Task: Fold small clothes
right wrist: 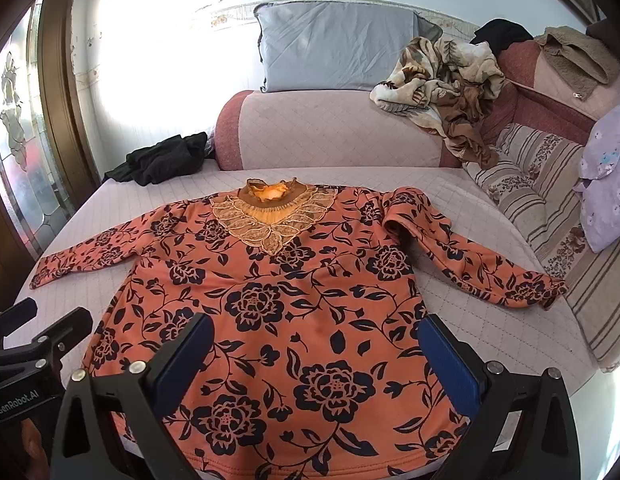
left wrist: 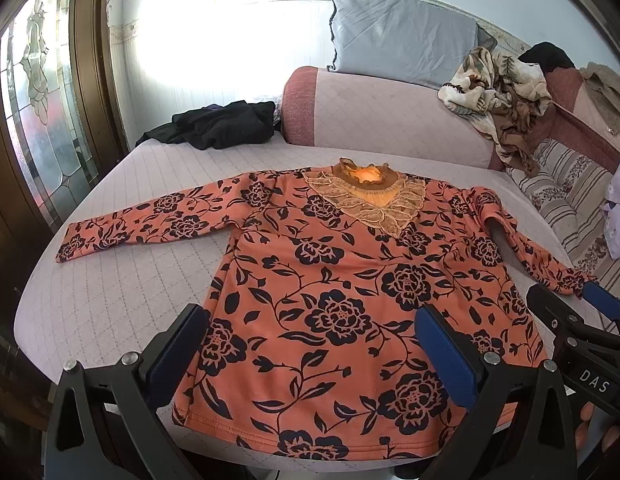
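Shirt (left wrist: 349, 280) flat on bed (left wrist: 122, 280), hem nearest, collar far. Left tongs (left wrist: 310, 356) and right tongs (right wrist: 313, 360) both agape, empty, over hem.

Flat floral top (left wrist: 329, 280) between gaping left tongs (left wrist: 310, 364)

Your floral top (left wrist: 333, 304) loses its hem below the frame edge; glare whites out the wall (left wrist: 214, 40); the black heap (right wrist: 162, 162) stays unreadable.
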Motion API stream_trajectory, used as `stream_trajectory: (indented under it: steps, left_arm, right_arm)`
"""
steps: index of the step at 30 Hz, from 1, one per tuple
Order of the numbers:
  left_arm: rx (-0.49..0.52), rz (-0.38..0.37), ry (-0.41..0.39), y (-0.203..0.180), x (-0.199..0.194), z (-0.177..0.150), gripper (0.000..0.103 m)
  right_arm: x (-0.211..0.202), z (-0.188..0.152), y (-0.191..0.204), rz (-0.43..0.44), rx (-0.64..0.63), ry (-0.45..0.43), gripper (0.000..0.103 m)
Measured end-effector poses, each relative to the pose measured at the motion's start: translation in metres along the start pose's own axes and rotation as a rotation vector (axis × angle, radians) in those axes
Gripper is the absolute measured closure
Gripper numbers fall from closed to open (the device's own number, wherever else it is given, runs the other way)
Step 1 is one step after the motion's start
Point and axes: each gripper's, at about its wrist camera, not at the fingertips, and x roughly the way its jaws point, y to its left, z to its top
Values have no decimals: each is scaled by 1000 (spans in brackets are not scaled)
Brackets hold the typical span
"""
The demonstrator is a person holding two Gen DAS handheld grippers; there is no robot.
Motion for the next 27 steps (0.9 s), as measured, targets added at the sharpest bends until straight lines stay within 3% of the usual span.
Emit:
stream_trajectory:
  steps: [27]
  left_arm:
    - [-1,-4,10,1,4,-2,0]
  right_arm:
    - [0,1,0,-7,1,-5,0]
